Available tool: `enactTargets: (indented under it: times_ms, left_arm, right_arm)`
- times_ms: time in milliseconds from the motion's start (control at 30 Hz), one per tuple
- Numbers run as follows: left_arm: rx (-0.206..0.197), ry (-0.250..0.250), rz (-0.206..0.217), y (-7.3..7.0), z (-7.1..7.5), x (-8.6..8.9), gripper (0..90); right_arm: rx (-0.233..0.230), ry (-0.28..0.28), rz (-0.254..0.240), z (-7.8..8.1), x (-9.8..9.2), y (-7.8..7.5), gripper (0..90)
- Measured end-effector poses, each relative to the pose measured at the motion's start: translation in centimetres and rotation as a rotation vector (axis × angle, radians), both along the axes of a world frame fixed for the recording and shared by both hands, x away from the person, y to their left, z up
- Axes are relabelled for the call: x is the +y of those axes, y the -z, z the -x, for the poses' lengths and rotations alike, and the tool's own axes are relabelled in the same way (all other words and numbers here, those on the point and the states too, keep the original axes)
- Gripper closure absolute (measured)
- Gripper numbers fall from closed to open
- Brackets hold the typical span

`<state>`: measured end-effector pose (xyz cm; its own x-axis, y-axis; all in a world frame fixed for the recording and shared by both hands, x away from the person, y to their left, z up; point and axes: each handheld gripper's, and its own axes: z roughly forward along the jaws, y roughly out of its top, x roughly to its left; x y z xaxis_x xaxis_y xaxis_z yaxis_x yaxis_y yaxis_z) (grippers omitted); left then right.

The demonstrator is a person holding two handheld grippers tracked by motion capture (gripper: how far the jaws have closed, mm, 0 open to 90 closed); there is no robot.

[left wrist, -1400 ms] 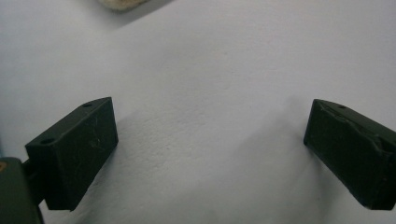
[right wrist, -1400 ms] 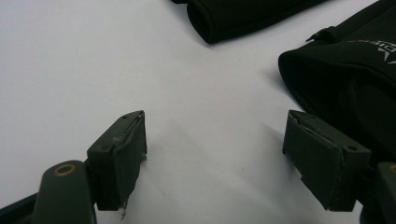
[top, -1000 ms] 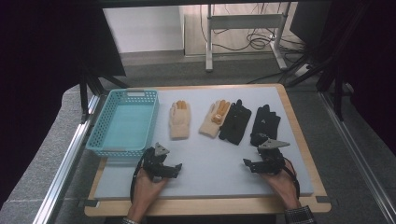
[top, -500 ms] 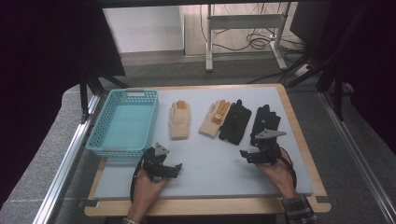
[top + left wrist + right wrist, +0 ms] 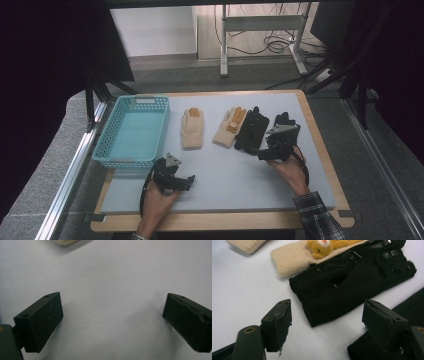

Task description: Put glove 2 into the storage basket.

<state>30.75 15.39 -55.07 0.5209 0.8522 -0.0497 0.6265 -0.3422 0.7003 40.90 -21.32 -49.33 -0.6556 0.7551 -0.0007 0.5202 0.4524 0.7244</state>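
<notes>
Right gripper [image 5: 325, 322] jaws apart over black glove [image 5: 347, 287] cuff; I'd drop straight, pinch cuff only. Left gripper [image 5: 112, 322] apart, idle.

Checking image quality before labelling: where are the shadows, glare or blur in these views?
High view: dark at both sides, even light on the table. Left gripper view: soft shadows beside both jaws, and the jaws look slightly soft. Right gripper view: small glints on the black glove, whose folds are hard to read.

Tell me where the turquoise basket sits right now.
In the high view the turquoise basket sits at the table's far left, beside the left cream glove.
</notes>
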Motion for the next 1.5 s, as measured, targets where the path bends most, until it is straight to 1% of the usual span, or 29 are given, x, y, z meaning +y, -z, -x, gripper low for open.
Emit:
enactTargets:
  times_ms: [67, 233, 267, 300, 333, 367, 400, 433, 467, 500, 533, 567, 600, 633, 667, 700, 767, 900, 967, 1033, 1067, 1100, 1133, 1200, 1233, 1267, 1300, 1433, 1500]
  left_arm:
    - [0.000, 0.000, 0.000, 0.0, 0.0, 0.0, 3.4]
    - [0.000, 0.000, 0.001, 0.0, 0.0, 0.0, 3.4]
    - [0.001, 0.000, -0.001, 0.0, 0.0, 0.0, 3.4]
    - [0.002, 0.000, 0.001, 0.0, 0.0, 0.0, 3.3]
    - [0.001, -0.001, 0.002, 0.0, 0.0, 0.0, 3.3]
    - [0.002, 0.004, -0.006, 0.0, 0.0, 0.0, 3.4]
    - [0.005, 0.003, -0.004, 0.0, 0.0, 0.0, 3.3]
    - [0.005, 0.003, -0.004, 0.0, -0.1, 0.1, 3.3]
    - [0.004, 0.003, -0.004, 0.0, 0.0, 0.0, 3.3]
    - [0.005, 0.003, -0.003, 0.0, -0.1, 0.1, 3.2]
    - [0.005, 0.003, -0.003, 0.0, -0.1, 0.1, 3.3]
    - [0.007, 0.003, -0.003, 0.0, -0.1, 0.1, 3.3]
    - [0.007, 0.004, -0.004, 0.0, -0.1, 0.1, 3.3]
    - [0.007, 0.004, -0.003, 0.0, -0.1, 0.1, 3.3]
    - [0.008, 0.004, -0.003, 0.0, -0.1, 0.1, 3.3]
    - [0.006, 0.004, -0.002, 0.0, -0.1, 0.1, 3.3]
    - [0.007, 0.004, -0.003, 0.0, -0.1, 0.1, 3.3]
    - [0.005, 0.003, -0.004, 0.0, 0.0, 0.1, 3.3]
    - [0.005, 0.004, -0.004, 0.0, 0.0, 0.1, 3.4]
    - [0.004, 0.004, -0.003, 0.0, 0.0, 0.1, 3.4]
    - [0.004, 0.004, -0.002, 0.0, 0.0, 0.1, 3.4]
    - [0.004, 0.004, -0.002, 0.0, 0.0, 0.1, 3.4]
    - [0.004, 0.004, -0.002, 0.0, 0.0, 0.1, 3.4]
    - [0.004, 0.004, -0.002, 0.0, 0.0, 0.1, 3.4]
    - [0.004, 0.004, -0.002, 0.0, 0.0, 0.1, 3.4]
    - [0.004, 0.004, -0.002, 0.0, 0.0, 0.1, 3.4]
    - [0.004, 0.004, -0.002, 0.0, 0.0, 0.1, 3.4]
    - [0.003, 0.004, -0.003, 0.0, 0.0, 0.1, 3.4]
    - [0.003, 0.004, -0.003, 0.0, 0.0, 0.1, 3.4]
  right_arm:
    - [-0.006, -0.002, 0.017, -0.5, 0.2, -0.1, 26.6]
    - [-0.023, 0.013, 0.024, -1.8, 0.6, -0.3, 32.3]
    - [-0.019, 0.019, 0.021, -2.2, 0.6, -0.2, 33.4]
    - [-0.010, 0.024, 0.034, -3.4, 0.7, -0.3, 33.5]
    - [-0.010, 0.024, 0.034, -3.4, 0.7, -0.3, 33.5]
    - [-0.025, 0.055, 0.047, -3.9, 0.8, -0.3, 33.5]
    - [-0.025, 0.068, 0.036, -4.5, 0.9, -0.3, 33.4]
    - [-0.006, 0.079, 0.018, -5.2, 1.0, -0.2, 32.3]
    - [0.002, 0.090, 0.021, -5.7, 1.2, 0.0, 30.9]
    - [-0.015, 0.108, 0.084, -6.7, 1.7, 0.4, 27.1]
    - [-0.008, 0.122, 0.078, -7.2, 1.7, 0.6, 27.1]
    - [0.008, 0.124, 0.050, -7.6, 1.6, 0.8, 27.0]
    - [0.008, 0.124, 0.050, -7.6, 1.6, 0.8, 27.0]
    - [0.019, 0.132, 0.058, -8.1, 1.6, 1.0, 26.3]
    - [0.013, 0.146, 0.083, -8.5, 1.6, 1.1, 25.7]
    - [0.012, 0.152, 0.084, -8.9, 1.6, 1.3, 25.3]
    - [0.034, 0.162, 0.094, -10.0, 1.8, 1.7, 23.1]
    - [0.058, 0.159, 0.108, -10.6, 2.4, 2.4, 20.9]
    - [0.063, 0.168, 0.108, -10.7, 2.5, 2.4, 21.6]
    - [0.073, 0.172, 0.124, -10.7, 2.7, 2.2, 28.4]
    - [0.080, 0.179, 0.133, -10.7, 2.7, 2.0, 33.8]
    - [0.084, 0.195, 0.143, -10.6, 2.7, 1.8, 44.1]
    - [0.084, 0.195, 0.143, -10.6, 2.7, 1.8, 44.1]
    - [0.081, 0.195, 0.160, -10.3, 2.8, 1.7, 55.9]
    - [0.078, 0.173, 0.171, -9.9, 3.0, 1.6, 73.3]
    - [0.078, 0.173, 0.171, -9.9, 3.0, 1.6, 73.3]
    - [0.060, 0.166, 0.173, -9.6, 3.2, 1.7, 78.7]
    - [0.049, 0.169, 0.177, -9.4, 3.3, 1.6, 80.9]
    - [0.071, 0.171, 0.125, -9.4, 2.7, 1.4, 81.2]
